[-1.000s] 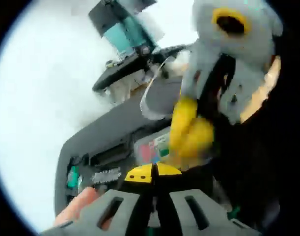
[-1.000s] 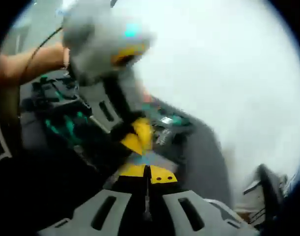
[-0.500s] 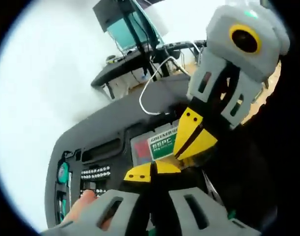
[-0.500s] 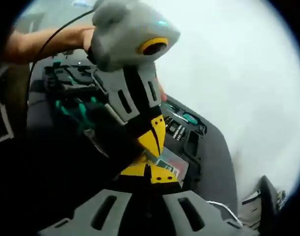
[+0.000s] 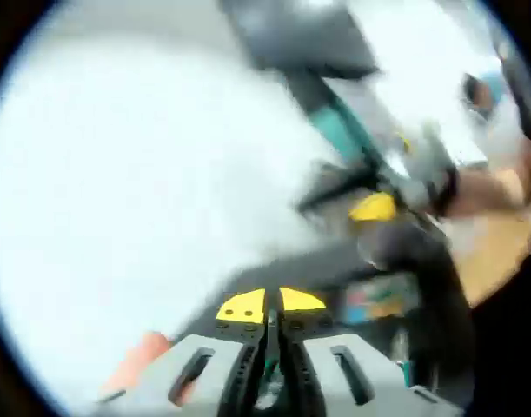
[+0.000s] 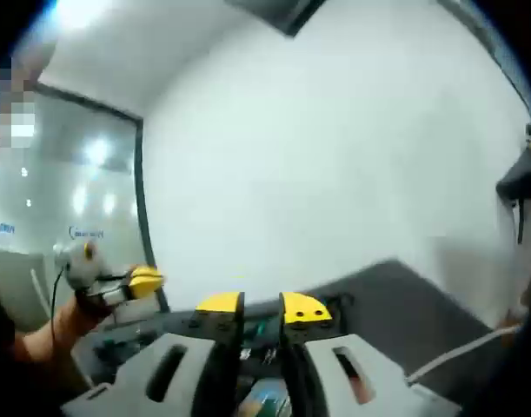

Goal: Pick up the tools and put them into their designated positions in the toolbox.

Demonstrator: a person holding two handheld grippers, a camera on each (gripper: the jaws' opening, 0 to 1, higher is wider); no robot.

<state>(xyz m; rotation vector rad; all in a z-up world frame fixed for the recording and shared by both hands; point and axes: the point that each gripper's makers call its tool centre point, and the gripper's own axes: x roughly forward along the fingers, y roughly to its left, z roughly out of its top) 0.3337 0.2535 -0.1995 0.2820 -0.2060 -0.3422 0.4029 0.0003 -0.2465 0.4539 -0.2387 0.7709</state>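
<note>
Both grippers have pulled up and away from the toolbox since half a second ago, when they were nose to nose right over the tray. Our read: one placement is finished and we're between picks.

Left gripper [image 5: 272, 306]: yellow tips pressed together, nothing visible between them. Its view is heavily motion-blurred, so the arm is swinging fast.

Right gripper [image 6: 262, 306]: tips slightly spread, empty. It's tilted up toward the white wall [image 6: 335, 148], with the toolbox [image 6: 395, 287] just past and below its tips.

In the right gripper view, the left gripper sits off to the left, well apart, on an outstretched hand [image 6: 82, 304].

We can't make out any loose tools.
</note>
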